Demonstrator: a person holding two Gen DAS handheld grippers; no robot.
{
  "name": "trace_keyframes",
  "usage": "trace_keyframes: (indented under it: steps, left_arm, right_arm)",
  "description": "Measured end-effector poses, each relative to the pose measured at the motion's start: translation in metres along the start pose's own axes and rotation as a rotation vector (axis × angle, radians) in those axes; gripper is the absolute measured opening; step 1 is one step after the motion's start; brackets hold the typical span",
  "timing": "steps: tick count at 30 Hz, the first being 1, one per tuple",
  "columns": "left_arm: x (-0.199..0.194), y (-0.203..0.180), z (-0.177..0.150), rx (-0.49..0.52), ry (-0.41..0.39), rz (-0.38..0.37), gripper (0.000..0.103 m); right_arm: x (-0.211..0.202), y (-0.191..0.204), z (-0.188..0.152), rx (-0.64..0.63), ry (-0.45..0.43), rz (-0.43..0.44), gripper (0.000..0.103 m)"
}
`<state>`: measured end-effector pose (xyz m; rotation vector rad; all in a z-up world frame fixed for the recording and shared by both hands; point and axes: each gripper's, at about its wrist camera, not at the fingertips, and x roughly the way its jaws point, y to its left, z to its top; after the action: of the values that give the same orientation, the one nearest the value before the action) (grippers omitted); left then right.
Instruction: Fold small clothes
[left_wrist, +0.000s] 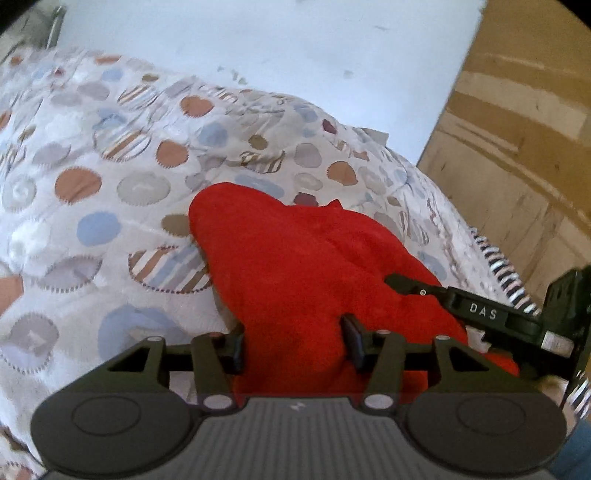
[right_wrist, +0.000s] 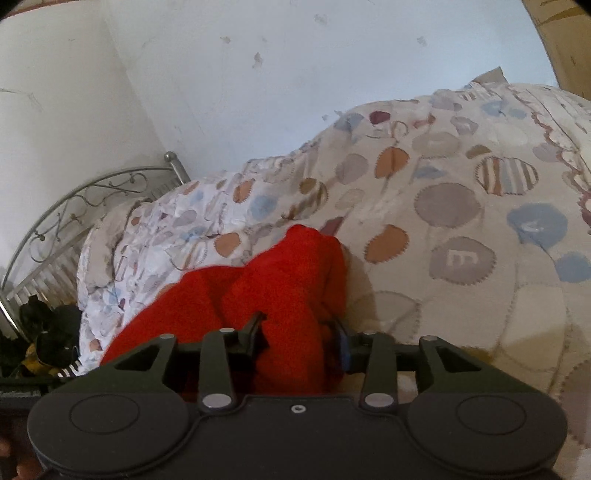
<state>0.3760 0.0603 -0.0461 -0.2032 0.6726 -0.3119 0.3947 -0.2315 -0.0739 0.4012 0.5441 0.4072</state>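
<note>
A small red fleece garment (left_wrist: 295, 266) lies bunched on a bed quilt patterned with circles (left_wrist: 92, 155). My left gripper (left_wrist: 293, 343) is open, its two fingers spread on either side of the garment's near part. My right gripper shows at the right of the left wrist view (left_wrist: 406, 286), reaching onto the garment's edge. In the right wrist view the red garment (right_wrist: 280, 280) fills the gap of my right gripper (right_wrist: 299, 338), whose fingers stand on either side of a raised fold; whether they pinch it is unclear.
The quilt (right_wrist: 461, 229) covers the bed. A white wall (left_wrist: 277, 48) stands behind. A wooden cabinet (left_wrist: 524, 140) is at the right. A metal bed frame (right_wrist: 85, 199) and dark items (right_wrist: 44, 332) show at the left.
</note>
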Motion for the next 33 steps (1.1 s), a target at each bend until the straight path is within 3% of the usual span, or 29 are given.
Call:
trace_keyframes:
  steps: [5,8,11,13,17,21,24,33]
  left_arm:
    - [-0.001,-0.010,-0.003,0.030,-0.015,0.033,0.061]
    - [-0.004,-0.017,-0.004,0.043,-0.026,0.082,0.070]
    - [-0.008,-0.023,-0.004,0.067,-0.042,0.128,0.074]
    - [-0.010,-0.026,-0.005,0.051,-0.046,0.169,0.086]
    - [-0.016,-0.029,-0.005,0.040,-0.057,0.185,0.087]
    - [-0.021,-0.029,-0.004,0.014,-0.069,0.199,0.097]
    - [-0.027,-0.029,-0.004,-0.002,-0.072,0.204,0.099]
    - [-0.069,-0.051,-0.006,0.013,-0.152,0.234,0.102]
  right_arm:
    - [0.001,-0.003,-0.002,-0.015,-0.007,-0.011,0.047]
    - [-0.001,-0.002,-0.001,-0.038,-0.008,-0.021,0.052]
    - [-0.006,0.004,0.000,-0.075,-0.020,-0.057,0.061]
    - [-0.011,0.007,0.000,-0.095,-0.031,-0.077,0.065]
    - [-0.023,0.010,0.000,-0.123,-0.050,-0.096,0.079]
    - [-0.037,0.013,0.001,-0.146,-0.069,-0.108,0.087]
    - [-0.048,0.015,0.002,-0.151,-0.095,-0.117,0.099]
    - [-0.098,0.037,0.008,-0.157,-0.179,-0.106,0.102]
